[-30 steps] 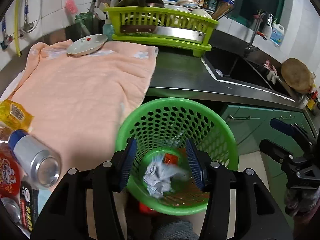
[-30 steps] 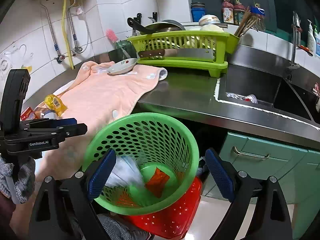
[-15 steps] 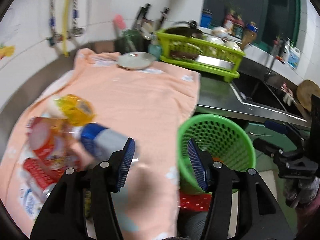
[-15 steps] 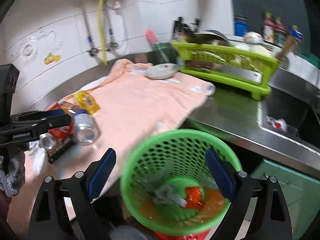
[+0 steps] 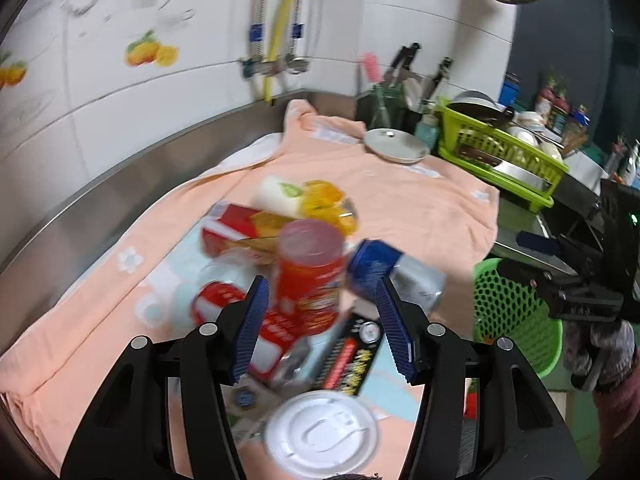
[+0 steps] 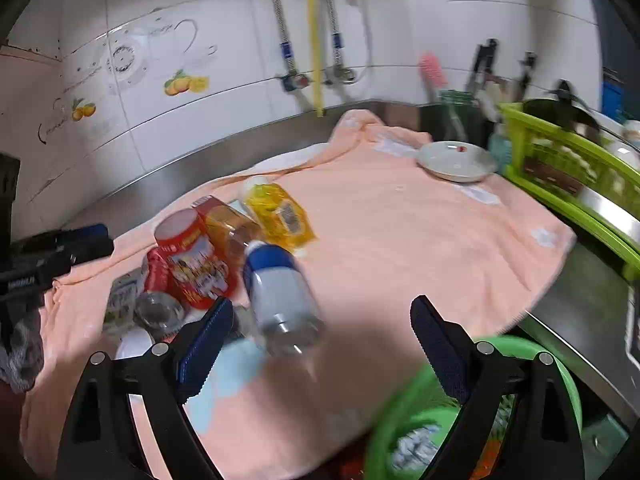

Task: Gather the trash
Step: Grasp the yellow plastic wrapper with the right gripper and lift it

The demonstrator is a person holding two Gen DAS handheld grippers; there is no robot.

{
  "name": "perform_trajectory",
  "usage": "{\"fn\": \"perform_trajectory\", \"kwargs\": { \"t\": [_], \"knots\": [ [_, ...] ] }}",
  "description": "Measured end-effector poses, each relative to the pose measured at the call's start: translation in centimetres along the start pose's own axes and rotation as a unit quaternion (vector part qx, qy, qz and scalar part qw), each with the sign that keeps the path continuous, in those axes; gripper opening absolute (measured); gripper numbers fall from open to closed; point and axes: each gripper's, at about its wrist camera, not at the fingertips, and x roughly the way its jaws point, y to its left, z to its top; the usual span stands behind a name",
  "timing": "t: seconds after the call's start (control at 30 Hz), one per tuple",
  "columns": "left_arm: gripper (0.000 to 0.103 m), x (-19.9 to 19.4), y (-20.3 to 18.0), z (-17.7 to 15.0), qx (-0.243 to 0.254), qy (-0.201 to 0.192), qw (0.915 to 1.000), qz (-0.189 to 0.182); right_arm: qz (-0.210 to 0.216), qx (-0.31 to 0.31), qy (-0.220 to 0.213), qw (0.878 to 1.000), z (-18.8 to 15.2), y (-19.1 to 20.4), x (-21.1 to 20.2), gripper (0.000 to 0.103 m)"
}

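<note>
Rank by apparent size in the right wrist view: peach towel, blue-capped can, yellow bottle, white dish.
1. peach towel, largest by far
2. blue-capped can, though nearness inflates it
3. yellow bottle and white dish look alike; unranked

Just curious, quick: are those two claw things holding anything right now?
Left gripper: open, holding nothing, over the trash pile.
Right gripper: open, holding nothing.

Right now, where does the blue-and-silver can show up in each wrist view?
Left wrist: blue-and-silver can lies right of centre, just beyond the right finger of the open left tongs.
Right wrist: the can lies centre-left, between the open right tongs' fingers.
Shared landmark: the white dish on the peach towel.
</note>
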Motion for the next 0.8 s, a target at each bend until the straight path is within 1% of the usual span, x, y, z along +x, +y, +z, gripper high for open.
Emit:
{"fn": "perform_trajectory", "kwargs": {
  "t": [0.1,0.2,0.33,0.4,0.5,0.57,0.7,0.8],
  "knots": [
    [0.056,0.2,1.5,-0.4,-0.008,0.003,0.9999,0.009,0.01,-0.02,0.01,1.0,2.0,1.2,2.6,0.087],
    [0.056,0.5,2.6,-0.9,-0.014,0.008,0.9998,0.015,0.031,-0.03,0.02,0.999,4.1,2.0,5.4,0.087],
    [0.056,0.9,4.0,-1.4,-0.022,0.015,0.9994,0.02,0.053,-0.045,0.039,0.997,6.2,2.9,9.1,0.084],
    [0.056,1.0,4.5,-1.6,-0.024,0.016,0.9994,0.02,0.052,-0.059,0.049,0.996,7.1,3.4,11.1,0.083],
    [0.056,1.2,4.8,-1.7,-0.022,0.016,0.9995,0.018,0.051,-0.072,0.064,0.994,7.9,3.9,13.8,0.08],
    [0.056,1.6,4.8,-1.7,-0.018,0.02,0.9996,0.013,0.062,-0.082,0.075,0.992,8.1,4.1,15.5,0.079],
    [0.056,2.1,4.6,-1.7,-0.009,0.023,0.9997,0.008,0.059,-0.099,0.089,0.989,8.3,4.3,18.1,0.077],
    [0.062,2.5,4.3,-1.5,-0.004,0.024,0.9997,0.001,0.064,-0.104,0.106,0.987,8.4,4.1,19.8,0.075]
  ]
}}
